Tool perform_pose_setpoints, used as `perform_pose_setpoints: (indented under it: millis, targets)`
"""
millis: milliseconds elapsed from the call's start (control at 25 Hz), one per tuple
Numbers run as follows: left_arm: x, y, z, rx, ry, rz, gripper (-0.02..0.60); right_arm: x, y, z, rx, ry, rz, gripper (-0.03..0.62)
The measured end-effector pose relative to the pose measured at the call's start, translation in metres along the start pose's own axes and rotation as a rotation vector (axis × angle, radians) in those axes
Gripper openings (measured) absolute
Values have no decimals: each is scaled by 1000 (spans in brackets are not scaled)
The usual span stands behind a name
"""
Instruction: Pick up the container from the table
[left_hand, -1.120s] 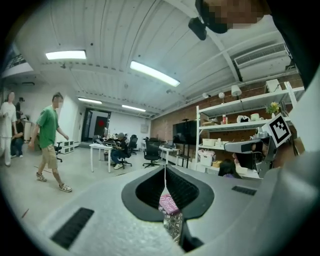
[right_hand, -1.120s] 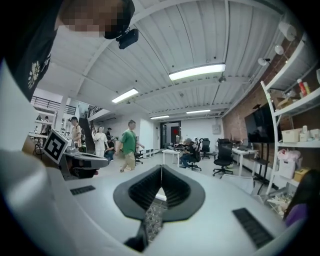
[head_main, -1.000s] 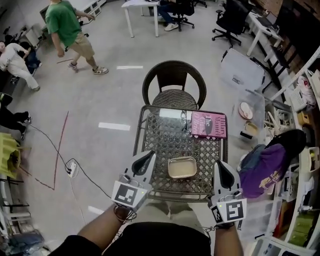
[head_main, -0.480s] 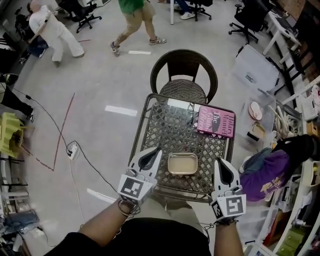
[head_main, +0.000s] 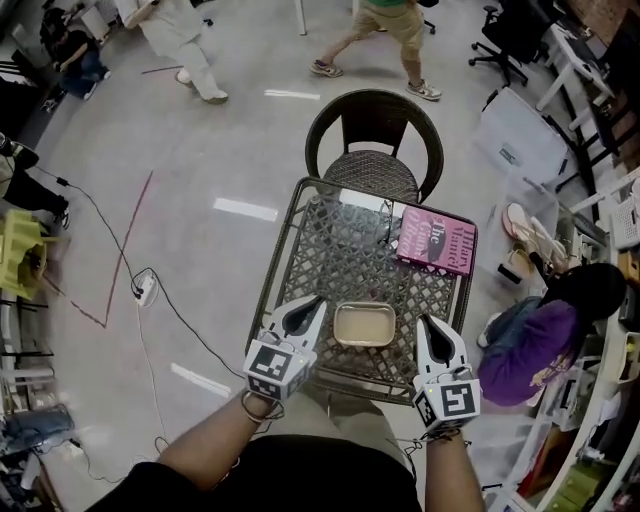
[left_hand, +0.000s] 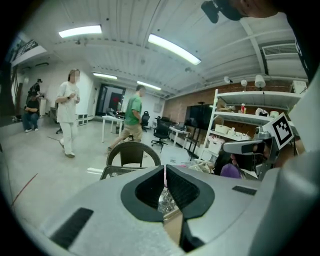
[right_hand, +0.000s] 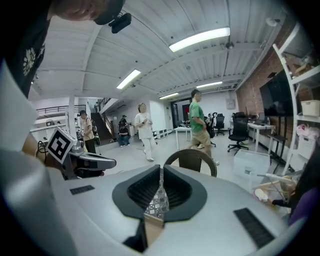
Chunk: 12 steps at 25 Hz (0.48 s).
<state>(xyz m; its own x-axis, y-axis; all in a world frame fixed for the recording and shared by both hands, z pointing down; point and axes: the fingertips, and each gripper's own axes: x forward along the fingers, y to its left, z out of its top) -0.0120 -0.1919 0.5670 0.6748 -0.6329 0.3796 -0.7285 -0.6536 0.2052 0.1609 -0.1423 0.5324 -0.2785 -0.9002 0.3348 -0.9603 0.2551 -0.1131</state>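
Down at the near edge of the table (head_main: 335, 262): holding the left hand-held gripper (head_main: 304, 308) just beside the left wall of the container (head_main: 364, 324), and the right hand-held gripper (head_main: 431, 328) near its right side. Reading both pairs of jaws as pressed together with nothing between them, only lattice tabletop showing through the slit. Looks like the approach step, pre-grasp, with no contact on the container as far as can be told. Seeing the container sat flat between the two tips on the near half of the table: shallow, tan, open-topped, apparently empty. Next, probably: spread the jaws first, then either drop one pair over a rim wall and pinch, or press in from both sides. Needs square alignment on that low rim. Further back on the table, pink book (head_main: 437, 240) at the far right corner, well apart from the container. Beyond that, wicker chair (head_main: 374, 165) against the far edge, then people (head_main: 392, 28) walking the floor.
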Motion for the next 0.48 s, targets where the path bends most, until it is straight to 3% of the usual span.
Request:
perform_pose_setpoints:
  millis: [480]
  targets:
    - [21,-7,-72,-60,146,-23,17,18,-7,-77,52,135,10,14]
